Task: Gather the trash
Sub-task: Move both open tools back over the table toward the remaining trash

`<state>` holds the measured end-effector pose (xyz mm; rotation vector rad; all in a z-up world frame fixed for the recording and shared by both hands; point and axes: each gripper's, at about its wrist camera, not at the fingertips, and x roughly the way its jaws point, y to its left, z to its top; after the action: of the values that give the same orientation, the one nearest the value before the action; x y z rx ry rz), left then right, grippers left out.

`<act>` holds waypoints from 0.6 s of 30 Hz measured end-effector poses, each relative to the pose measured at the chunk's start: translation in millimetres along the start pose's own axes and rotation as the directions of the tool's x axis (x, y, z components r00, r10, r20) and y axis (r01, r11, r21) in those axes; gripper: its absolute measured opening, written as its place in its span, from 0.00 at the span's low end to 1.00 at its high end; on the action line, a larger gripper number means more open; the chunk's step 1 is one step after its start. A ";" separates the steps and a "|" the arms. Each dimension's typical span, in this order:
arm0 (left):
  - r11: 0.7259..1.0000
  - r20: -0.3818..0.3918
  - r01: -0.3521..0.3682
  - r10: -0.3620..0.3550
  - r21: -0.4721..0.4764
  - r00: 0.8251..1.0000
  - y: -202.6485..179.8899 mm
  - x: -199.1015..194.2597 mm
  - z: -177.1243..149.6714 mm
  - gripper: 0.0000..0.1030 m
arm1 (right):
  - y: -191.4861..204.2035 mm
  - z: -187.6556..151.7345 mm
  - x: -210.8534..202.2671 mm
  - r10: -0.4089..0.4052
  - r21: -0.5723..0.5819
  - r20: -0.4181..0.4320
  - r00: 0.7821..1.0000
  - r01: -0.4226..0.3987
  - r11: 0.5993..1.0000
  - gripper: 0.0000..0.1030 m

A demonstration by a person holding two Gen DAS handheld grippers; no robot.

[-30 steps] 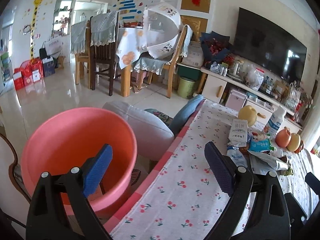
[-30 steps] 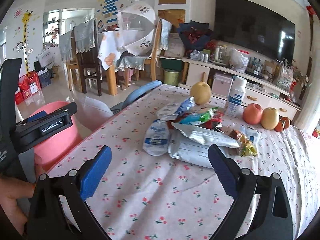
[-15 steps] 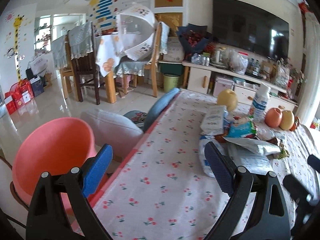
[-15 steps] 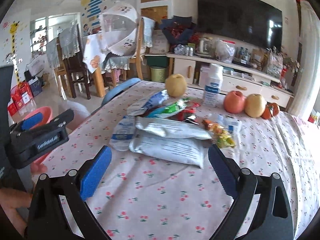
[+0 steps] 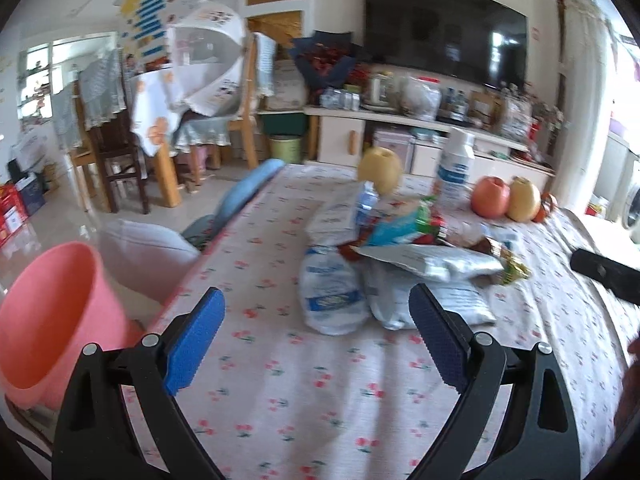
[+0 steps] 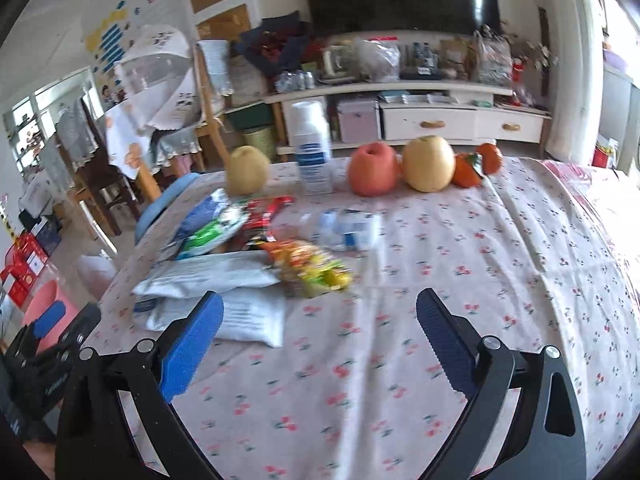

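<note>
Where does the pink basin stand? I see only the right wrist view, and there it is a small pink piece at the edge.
Observer: The pink basin stands beyond the table edge, lower than the tabletop, beside a pale cushion.
Operator: Is something inside it?
Observer: The part of its inside that shows holds nothing.
Operator: Is the left gripper open?
Observer: Yes, the left gripper is open and empty, facing a white bag in the pile.
</note>
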<state>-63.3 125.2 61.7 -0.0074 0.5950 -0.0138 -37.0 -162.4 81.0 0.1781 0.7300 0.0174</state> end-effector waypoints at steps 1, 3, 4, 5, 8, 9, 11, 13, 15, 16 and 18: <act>0.999 -0.019 0.032 -0.032 0.006 0.999 -4.5 2.6 -1.6 0.91 | -4.5 1.1 1.3 -0.005 0.003 0.000 1.000 0.005 1.000 0.93; 0.998 -0.058 0.062 -0.061 0.016 0.996 -12.1 10.0 -5.4 0.91 | -17.0 6.8 7.4 -0.021 0.010 -0.006 1.000 0.021 1.000 0.93; 0.998 -0.074 0.061 -0.059 0.028 0.996 -15.1 13.4 -7.2 0.91 | -20.8 9.6 10.2 -0.022 0.011 -0.010 1.000 0.023 1.000 0.93; 0.998 -0.084 0.060 -0.056 0.037 0.995 -17.7 16.9 -7.2 0.91 | -24.5 11.7 13.7 -0.024 0.011 -0.014 1.000 0.024 1.000 0.93; 0.998 -0.101 0.048 -0.044 0.034 0.994 -15.4 25.3 -6.7 0.91 | -32.7 16.5 29.4 -0.008 0.006 -0.034 0.999 0.009 1.000 0.93; 0.999 -0.105 0.043 -0.041 0.020 0.994 -12.1 27.9 -5.8 0.91 | -34.4 17.6 34.4 -0.002 0.009 -0.043 0.999 0.002 1.000 0.93; 0.999 -0.114 0.032 -0.034 -0.025 0.993 -2.4 34.6 -2.7 0.91 | -35.4 18.6 46.5 0.042 0.017 -0.063 0.997 -0.041 0.999 0.93; 0.998 -0.123 0.021 -0.029 -0.065 0.992 5.5 41.3 0.3 0.91 | -33.7 20.8 56.7 0.081 0.023 -0.078 0.994 -0.079 0.997 0.93; 0.996 -0.129 0.012 -0.024 -0.092 0.991 11.5 49.1 4.8 0.91 | -32.6 22.9 64.8 0.123 0.047 -0.094 0.988 -0.119 0.992 0.93; 0.994 -0.133 0.008 -0.023 -0.112 0.991 15.2 54.6 7.1 0.91 | -33.1 24.4 70.5 0.160 0.072 -0.106 0.981 -0.153 0.986 0.93; 0.990 -0.146 0.006 -0.027 -0.142 0.989 19.4 63.9 9.6 0.91 | -32.5 26.2 78.5 0.204 0.107 -0.121 0.972 -0.191 0.976 0.93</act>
<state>-4.8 143.6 33.7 -0.1504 0.7432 0.0119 37.5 -192.4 42.7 0.3430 0.8433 0.1861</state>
